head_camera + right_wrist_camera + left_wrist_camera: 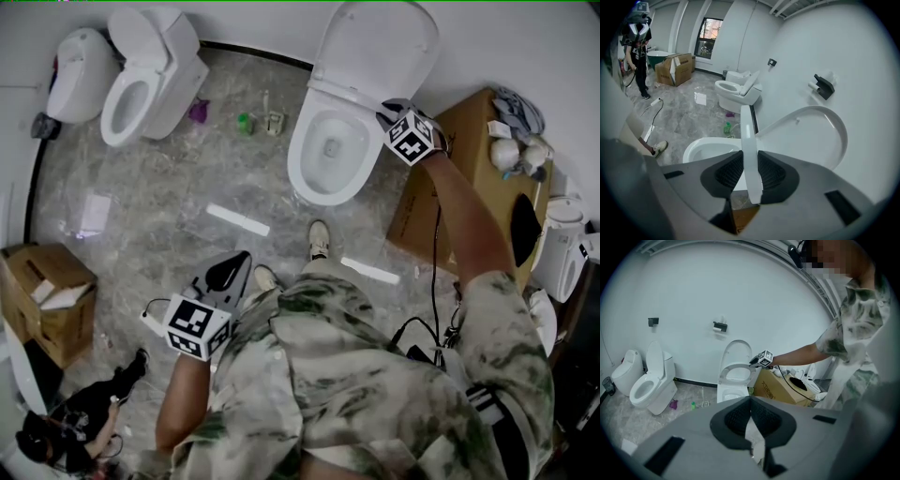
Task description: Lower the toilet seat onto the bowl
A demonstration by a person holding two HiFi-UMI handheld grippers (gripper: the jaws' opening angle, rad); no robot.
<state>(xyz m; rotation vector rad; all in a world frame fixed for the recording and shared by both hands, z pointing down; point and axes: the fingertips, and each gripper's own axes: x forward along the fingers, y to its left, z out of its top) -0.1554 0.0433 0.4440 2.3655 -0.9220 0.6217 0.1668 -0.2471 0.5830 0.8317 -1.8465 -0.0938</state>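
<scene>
Right gripper (751, 174) pinches toilet seat (746, 129) (tilted up).

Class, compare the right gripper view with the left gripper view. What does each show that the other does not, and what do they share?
Only the right gripper view shows the toilet seat edge-on, clamped between the fingers of the right gripper. It also shows a window and a person standing far off.

Only the left gripper view shows the left gripper, fingers together with nothing between them, and the wearer's outstretched arm reaching to the seat.

Both show the raised lid against the white wall and the neighbouring toilet.
</scene>
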